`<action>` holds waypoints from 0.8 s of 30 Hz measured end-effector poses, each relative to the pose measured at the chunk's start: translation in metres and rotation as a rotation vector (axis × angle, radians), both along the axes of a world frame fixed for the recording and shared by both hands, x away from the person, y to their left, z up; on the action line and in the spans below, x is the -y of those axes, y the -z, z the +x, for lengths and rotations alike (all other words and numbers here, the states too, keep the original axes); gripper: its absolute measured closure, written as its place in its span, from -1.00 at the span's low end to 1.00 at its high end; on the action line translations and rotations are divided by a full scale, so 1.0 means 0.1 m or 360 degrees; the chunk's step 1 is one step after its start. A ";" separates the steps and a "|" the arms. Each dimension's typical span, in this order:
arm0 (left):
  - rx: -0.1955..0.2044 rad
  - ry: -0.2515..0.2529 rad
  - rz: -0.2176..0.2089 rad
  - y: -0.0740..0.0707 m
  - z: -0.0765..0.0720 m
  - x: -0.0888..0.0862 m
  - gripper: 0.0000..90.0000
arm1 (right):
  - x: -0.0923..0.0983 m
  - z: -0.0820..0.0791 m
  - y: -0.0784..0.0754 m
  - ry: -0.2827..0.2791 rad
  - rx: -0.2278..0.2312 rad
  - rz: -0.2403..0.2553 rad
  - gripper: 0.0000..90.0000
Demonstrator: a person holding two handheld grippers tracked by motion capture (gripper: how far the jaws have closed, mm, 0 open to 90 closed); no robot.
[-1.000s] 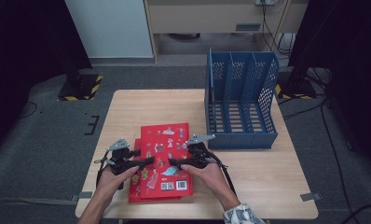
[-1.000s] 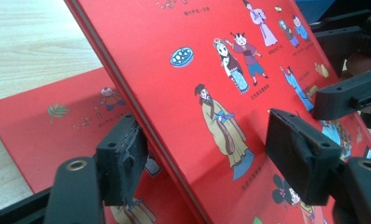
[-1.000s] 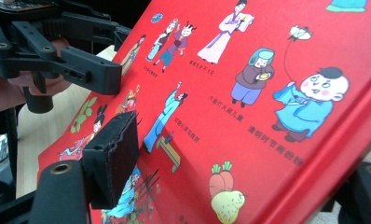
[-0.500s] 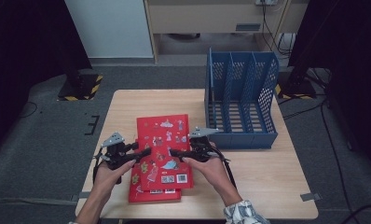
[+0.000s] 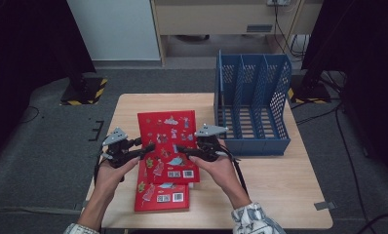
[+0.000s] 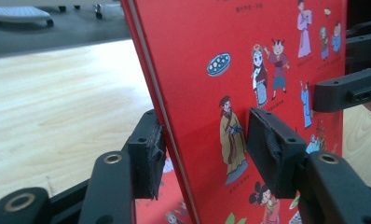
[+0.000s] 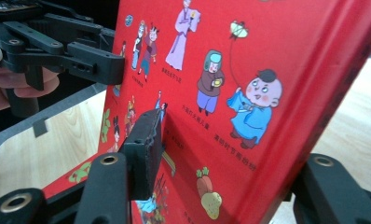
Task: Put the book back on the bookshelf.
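Gripping the upper red book (image 5: 166, 141) from both sides, the 2 grippers are holding it above the wooden table (image 5: 275, 185). The left gripper (image 5: 145, 148) is clamping the book's edge at 9 o'clock, its jaws having just been closing with the cover between them; in the left gripper view the pads (image 6: 151, 156) are pressing on the book (image 6: 267, 60). The right gripper (image 5: 182, 150) is pinching the edge at 3 o'clock, jaws likewise just closing on it. A second red book (image 5: 158, 197) is lying flat beneath, toward 6 o'clock. A blue file rack (image 5: 253, 107) is standing at 2 o'clock, near the lifted book.
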State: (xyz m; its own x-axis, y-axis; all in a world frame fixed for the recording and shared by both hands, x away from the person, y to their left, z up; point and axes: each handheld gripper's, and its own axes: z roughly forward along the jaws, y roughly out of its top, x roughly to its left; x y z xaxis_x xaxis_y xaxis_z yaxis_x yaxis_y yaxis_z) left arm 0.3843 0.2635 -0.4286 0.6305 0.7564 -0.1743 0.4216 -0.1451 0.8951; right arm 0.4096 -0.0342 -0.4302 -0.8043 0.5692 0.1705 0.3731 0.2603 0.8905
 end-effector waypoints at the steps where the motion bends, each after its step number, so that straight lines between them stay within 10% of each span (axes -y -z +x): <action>1: 0.0009 -0.0004 -0.0003 -0.01 0.00 0.00 0.07 | -0.01 0.00 -0.01 0.0002 0.0009 -0.0006 0.09; 24: 0.0116 -0.0061 0.0075 -0.13 0.11 -0.01 0.08 | -0.10 0.06 -0.08 0.0074 0.0156 -0.0049 0.16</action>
State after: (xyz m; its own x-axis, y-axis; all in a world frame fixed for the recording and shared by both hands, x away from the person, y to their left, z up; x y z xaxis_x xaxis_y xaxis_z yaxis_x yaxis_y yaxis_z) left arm 0.3948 0.2646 -0.4158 0.6105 0.7866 -0.0925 0.3617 -0.1730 0.9161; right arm 0.4152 -0.0246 -0.4223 -0.7889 0.6101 0.0741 0.2967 0.2726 0.9152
